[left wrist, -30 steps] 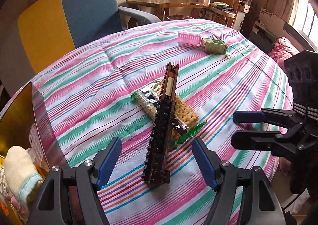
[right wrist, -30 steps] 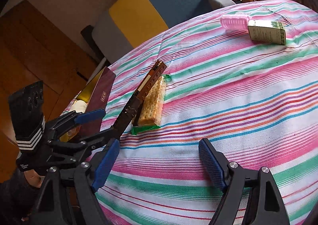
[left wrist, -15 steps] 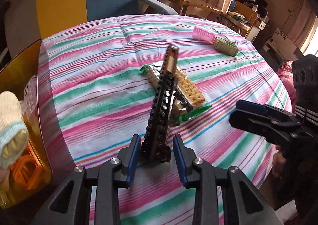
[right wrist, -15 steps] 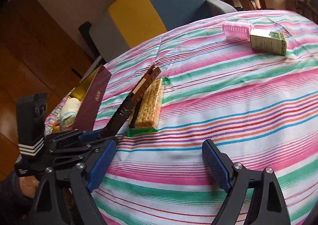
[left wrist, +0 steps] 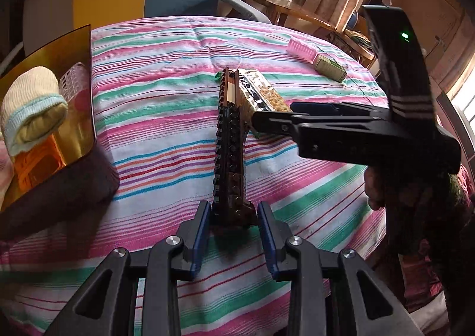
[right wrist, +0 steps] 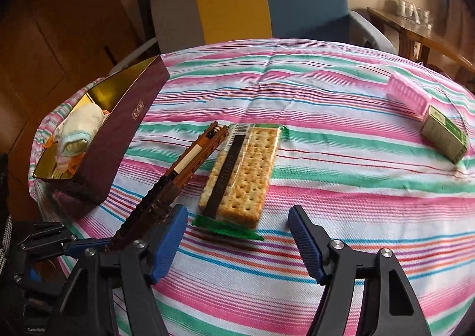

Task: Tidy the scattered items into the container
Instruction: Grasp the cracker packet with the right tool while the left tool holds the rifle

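On the striped tablecloth (right wrist: 341, 193), the left claw (left wrist: 233, 224) clamps the brick bar (left wrist: 230, 152); the right claw (right wrist: 237, 238) gapes wide, empty.

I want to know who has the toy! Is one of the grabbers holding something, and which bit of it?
The left gripper holds the long brown brick bar by its near end, fingers on either side. The right gripper is open and holds nothing.

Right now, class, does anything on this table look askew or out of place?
Yes. The brick strip is tilted: its far end leans on the cracker pack, its near end sits in the left gripper. Nothing looks spilled or broken.
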Motion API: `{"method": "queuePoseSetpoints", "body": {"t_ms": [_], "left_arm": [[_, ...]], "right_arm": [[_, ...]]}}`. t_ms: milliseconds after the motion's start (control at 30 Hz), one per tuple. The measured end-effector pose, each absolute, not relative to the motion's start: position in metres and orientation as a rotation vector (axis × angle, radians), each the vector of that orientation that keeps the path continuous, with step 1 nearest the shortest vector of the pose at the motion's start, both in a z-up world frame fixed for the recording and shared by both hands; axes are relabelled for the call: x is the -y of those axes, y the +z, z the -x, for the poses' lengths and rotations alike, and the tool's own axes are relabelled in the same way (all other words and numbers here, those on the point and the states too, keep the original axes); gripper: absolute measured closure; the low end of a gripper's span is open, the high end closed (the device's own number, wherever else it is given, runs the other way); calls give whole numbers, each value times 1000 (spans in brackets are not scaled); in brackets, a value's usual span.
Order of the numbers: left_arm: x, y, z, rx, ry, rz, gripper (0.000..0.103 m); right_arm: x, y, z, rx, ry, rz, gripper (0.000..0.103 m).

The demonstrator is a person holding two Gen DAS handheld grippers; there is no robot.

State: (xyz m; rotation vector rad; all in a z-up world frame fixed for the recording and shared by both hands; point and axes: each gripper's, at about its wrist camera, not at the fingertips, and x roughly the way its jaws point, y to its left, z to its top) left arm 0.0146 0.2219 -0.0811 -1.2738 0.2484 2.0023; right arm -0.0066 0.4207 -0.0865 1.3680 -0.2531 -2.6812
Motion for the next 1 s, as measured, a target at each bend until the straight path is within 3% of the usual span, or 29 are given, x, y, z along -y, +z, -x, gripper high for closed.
{"method": "queuePoseSetpoints", "body": {"t_ms": [133,267,300,767,900,1000], "left_arm": [[-221,-81,-18,-272,2003,1266,70],[-221,-81,-19,-262,1995,1260,65],[-222,-81,-19,-258,1989,1258,63],[-217,-65,-17,-327,2030,1156,51],[-222,-67,-12,-357,2031,1160,51],[-228,-67,-11,-388,2027,1146,51]], "right_arm": [[-409,-91,20,158,-2710,-1409,32],[-406,-91,23,74,-2784,-1449,53],[-408,-91,20,78,-2795,-1453,53],[-439,-83,-60,252,-2851,-1465,52],[-444,-81,-77,322,-2851,-1423,42],[-445,-78,-80,354,-2868,-1395,40]]}}
